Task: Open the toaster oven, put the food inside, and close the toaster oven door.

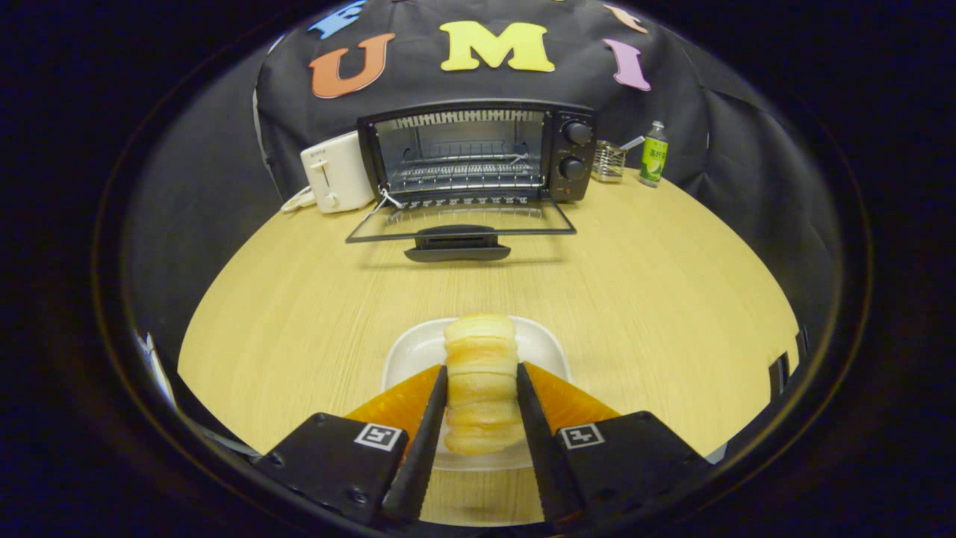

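A long ridged piece of pale bread (481,359) lies lengthwise between my fingers, over a white plate (407,353) on the wooden table. My gripper (482,377) is shut on the bread, both fingers pressing its sides; the bread's far end sticks out beyond the fingertips. Far ahead, at the back of the table, the black toaster oven (478,153) stands with its glass door (461,224) folded down flat, handle toward me. The wire rack (463,173) inside is bare.
A white pop-up toaster (335,172) stands just left of the oven. To the oven's right are a small wire basket (609,162) and a green-labelled bottle (654,154). Bare wooden tabletop (635,299) lies between the plate and the open door.
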Demonstrator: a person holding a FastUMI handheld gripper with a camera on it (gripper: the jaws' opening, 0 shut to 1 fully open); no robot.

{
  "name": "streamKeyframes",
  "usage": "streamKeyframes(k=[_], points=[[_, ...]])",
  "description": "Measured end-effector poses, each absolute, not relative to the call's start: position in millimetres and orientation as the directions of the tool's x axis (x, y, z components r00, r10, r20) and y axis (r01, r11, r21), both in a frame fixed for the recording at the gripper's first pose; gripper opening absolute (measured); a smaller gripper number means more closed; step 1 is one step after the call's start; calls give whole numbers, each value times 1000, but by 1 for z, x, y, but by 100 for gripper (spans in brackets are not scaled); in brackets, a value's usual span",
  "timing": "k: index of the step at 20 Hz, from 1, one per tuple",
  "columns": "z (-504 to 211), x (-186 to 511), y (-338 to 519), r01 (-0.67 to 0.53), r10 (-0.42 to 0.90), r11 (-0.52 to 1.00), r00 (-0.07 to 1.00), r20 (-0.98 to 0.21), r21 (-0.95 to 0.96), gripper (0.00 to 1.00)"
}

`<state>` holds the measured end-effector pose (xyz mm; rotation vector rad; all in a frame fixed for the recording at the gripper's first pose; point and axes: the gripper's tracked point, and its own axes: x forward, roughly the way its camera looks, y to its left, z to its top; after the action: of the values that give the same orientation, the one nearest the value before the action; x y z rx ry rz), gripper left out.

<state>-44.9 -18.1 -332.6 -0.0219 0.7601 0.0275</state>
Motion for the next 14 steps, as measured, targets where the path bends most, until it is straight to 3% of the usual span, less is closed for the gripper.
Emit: streamKeyframes(k=[6, 14], points=[[-301, -34, -9, 8, 87, 990, 752, -653, 141, 62], [-277, -4, 14, -51, 101, 993, 833, -544, 107, 62]])
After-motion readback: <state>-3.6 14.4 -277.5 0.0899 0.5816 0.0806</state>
